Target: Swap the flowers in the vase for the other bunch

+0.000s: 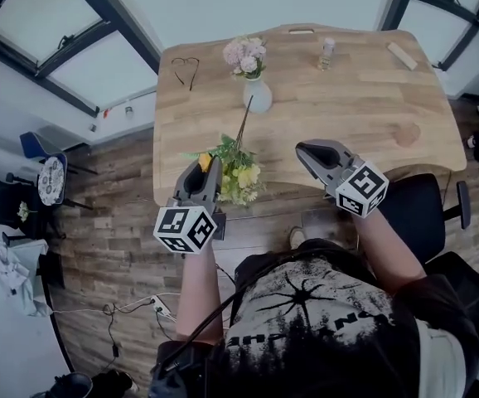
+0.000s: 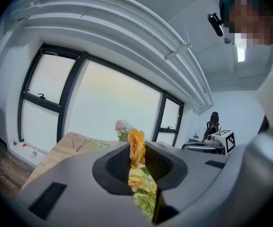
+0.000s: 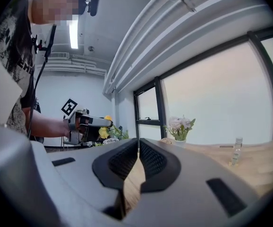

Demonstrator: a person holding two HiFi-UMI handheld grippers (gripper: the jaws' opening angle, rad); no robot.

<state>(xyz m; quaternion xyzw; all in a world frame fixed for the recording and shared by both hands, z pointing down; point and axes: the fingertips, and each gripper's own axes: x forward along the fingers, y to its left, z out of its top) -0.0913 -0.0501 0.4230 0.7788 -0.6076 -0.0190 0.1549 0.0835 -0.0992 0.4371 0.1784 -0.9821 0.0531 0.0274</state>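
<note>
The left gripper (image 2: 137, 161) is clenching the yellow bunch (image 1: 239, 174) among its blooms over the table's (image 1: 364, 106) near edge. The right gripper (image 3: 137, 161) is hovering nearby at that edge, jaws pressed together on nothing. Bare wood is lying open to the right of the vase (image 1: 257, 98), which is holding pink flowers (image 1: 246, 55) toward the far edge.

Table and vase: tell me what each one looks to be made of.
The table looks like light wood with a matte finish: pale brown with grain streaks along the top. The vase is white, smooth and slightly shiny. It is probably ceramic, but it could be milky glass.
</note>
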